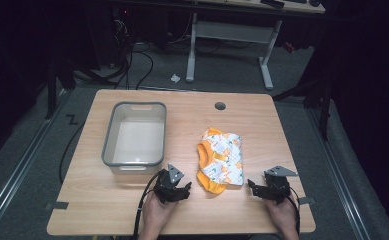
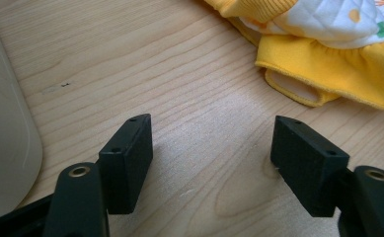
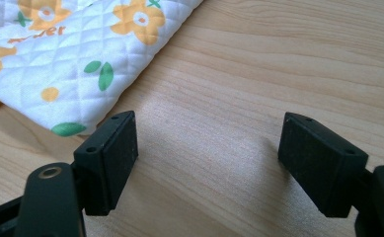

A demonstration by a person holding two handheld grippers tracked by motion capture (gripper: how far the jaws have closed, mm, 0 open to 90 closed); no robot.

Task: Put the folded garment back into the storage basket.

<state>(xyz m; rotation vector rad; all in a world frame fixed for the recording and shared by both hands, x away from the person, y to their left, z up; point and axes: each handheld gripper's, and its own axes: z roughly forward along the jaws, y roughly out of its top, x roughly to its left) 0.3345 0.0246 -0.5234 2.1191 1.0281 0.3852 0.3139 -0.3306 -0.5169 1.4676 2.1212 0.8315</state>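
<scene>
A folded child's garment point(image 1: 221, 159), white quilted cloth with orange flowers and yellow trim, lies on the wooden table point(image 1: 182, 215) right of centre. My left gripper point(image 1: 178, 189) rests near the front edge, just left of the garment's yellow hem point(image 2: 327, 74), jaws open over bare wood point(image 2: 211, 163). My right gripper point(image 1: 260, 189) sits to the garment's right, also open with nothing between its jaws point(image 3: 207, 163). The quilted edge point(image 3: 76, 74) lies just beyond its left jaw.
A grey plastic bin point(image 1: 134, 135) stands left of the garment, its wall point(image 2: 2, 128) close to my left gripper. A round cable hole point(image 1: 220, 106) sits near the table's far edge. A desk frame point(image 1: 229, 35) and cables are on the floor beyond.
</scene>
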